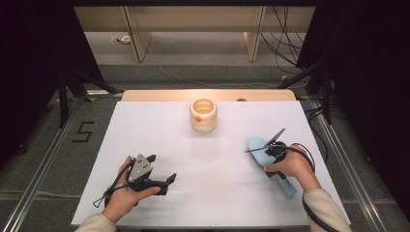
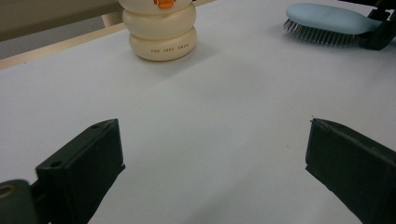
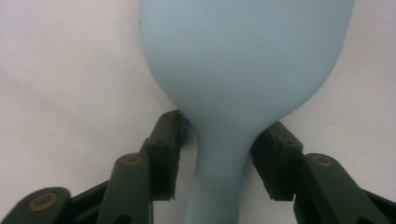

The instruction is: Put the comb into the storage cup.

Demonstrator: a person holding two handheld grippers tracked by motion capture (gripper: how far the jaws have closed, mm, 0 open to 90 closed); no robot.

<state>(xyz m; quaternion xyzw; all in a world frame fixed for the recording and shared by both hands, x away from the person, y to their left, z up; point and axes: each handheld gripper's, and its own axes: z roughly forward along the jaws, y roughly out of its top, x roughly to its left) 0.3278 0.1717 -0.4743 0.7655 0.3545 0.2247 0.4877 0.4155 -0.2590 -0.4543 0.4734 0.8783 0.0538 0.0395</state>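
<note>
Hairbrush [image 1: 261,150] — pale blue, one only — lies near the right edge of the white table [image 1: 203,193], its head pointing toward the far side and its handle running back toward your right forearm. From the high view you see your right gripper [image 1: 269,145] over the neck of the brush, your right hand [image 1: 290,166] covering much of the handle. The right gripper view adds what that one cannot: the two black jaws stand on either side of the narrow neck, just where the head tapers into the handle; the left jaw appears to touch it and the right sits at its edge, though you cannot tell whether they are fully pinching. The left gripper view shows the bristles [image 2: 317,37] facing down onto the table, a detail hidden from above.

One cream ridged cup [image 1: 203,115] stands upright near the middle of the far edge, an orange mark on its side; small lettering on its lowest ring reads only in the left gripper view. Your left gripper [image 1: 162,169] sits near the front-left corner, held in your left hand [image 1: 123,195] — jaws spread wide with bare table between them, gripping nothing. Count: two grippers, one brush, one cup.
</note>
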